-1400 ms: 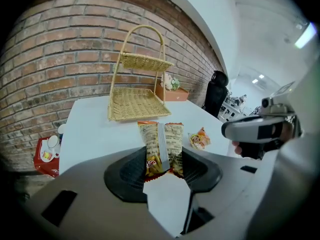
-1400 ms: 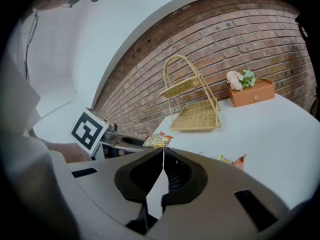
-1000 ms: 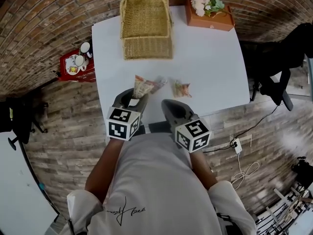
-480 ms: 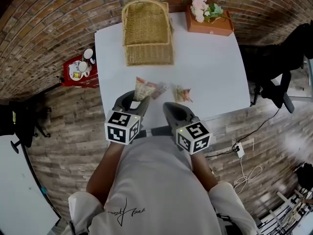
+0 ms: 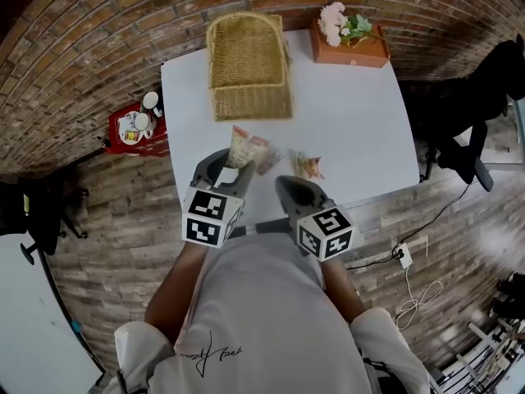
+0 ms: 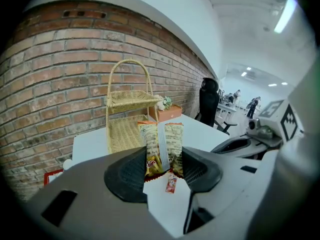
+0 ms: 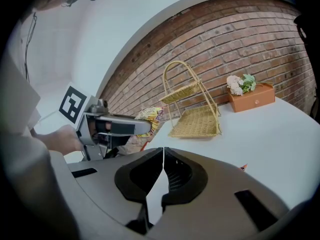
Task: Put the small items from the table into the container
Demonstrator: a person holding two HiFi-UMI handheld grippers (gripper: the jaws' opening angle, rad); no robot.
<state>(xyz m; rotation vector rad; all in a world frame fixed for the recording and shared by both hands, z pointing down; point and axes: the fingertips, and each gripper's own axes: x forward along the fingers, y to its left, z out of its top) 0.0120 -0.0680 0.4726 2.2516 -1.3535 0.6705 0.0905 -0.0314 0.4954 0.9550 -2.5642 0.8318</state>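
My left gripper [image 6: 163,168] is shut on a tan snack packet [image 6: 161,146], which stands up between the pads above the white table [image 5: 344,105]; the packet [image 5: 244,148] shows in the head view too, just ahead of the left gripper [image 5: 225,169]. A small red sachet [image 6: 171,183] lies on the table below the packet. Another snack packet [image 5: 308,167] lies on the table in front of my right gripper [image 5: 291,189]. That right gripper [image 7: 162,171] is shut with nothing in it. The wicker basket [image 5: 248,64] stands at the table's far side.
An orange box with flowers [image 5: 351,41] sits at the table's far right corner. A red stool with cups [image 5: 135,126] stands on the floor to the left. A black office chair [image 5: 472,105] is to the right of the table.
My left gripper has risen with the snack packet in it, lifting it off the table and rolling slightly. The right gripper has stayed in place.
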